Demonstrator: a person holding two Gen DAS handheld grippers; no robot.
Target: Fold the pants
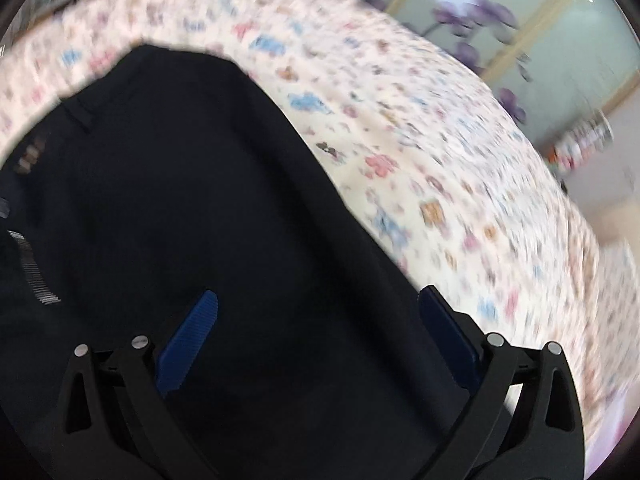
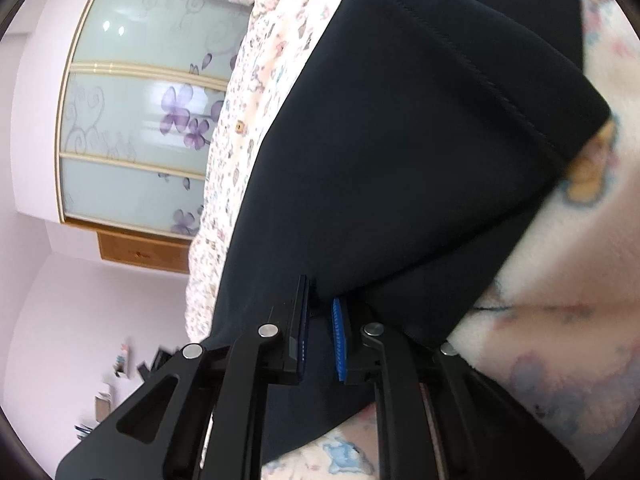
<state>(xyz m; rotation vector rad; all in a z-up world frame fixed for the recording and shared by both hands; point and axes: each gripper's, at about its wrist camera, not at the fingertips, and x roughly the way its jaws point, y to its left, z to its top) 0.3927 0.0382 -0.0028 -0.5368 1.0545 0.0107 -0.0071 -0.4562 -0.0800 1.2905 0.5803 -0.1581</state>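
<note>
Dark navy pants (image 1: pixel 192 184) are seen spread on a bed covered with a floral sheet (image 1: pixel 400 128) in pink, blue and tan print on white. In the left wrist view the left gripper (image 1: pixel 318 300) is held above the dark fabric with its blue-padded fingers (image 1: pixel 188 340) spread wide apart; nothing is clamped between them, and whether the pads touch the cloth cannot be told. A belt loop (image 1: pixel 78 114) and a striped label or tag (image 1: pixel 34 268) are visible at the far left of the garment, so the waist end is placed on that side. The view is motion-blurred, most strongly on the sheet at the right. In the right wrist view the right gripper (image 2: pixel 320 312) is seen with its blue pads (image 2: pixel 339 340) drawn close together, a fold of the pants (image 2: pixel 400 160) pinched between them near the lower edge of the fabric. A stitched hem (image 2: pixel 480 64) is seen running across the far right part of the cloth, which is draped over the sheet (image 2: pixel 560 280). The right view is rotated, so the room appears tilted. A wardrobe with frosted glass doors (image 2: pixel 132 120) printed with purple flowers is seen at the left behind the bed, with pale pink walls (image 2: pixel 80 300) around it. Small blurred items on a shelf are visible at the lower left, too unclear to name.
</note>
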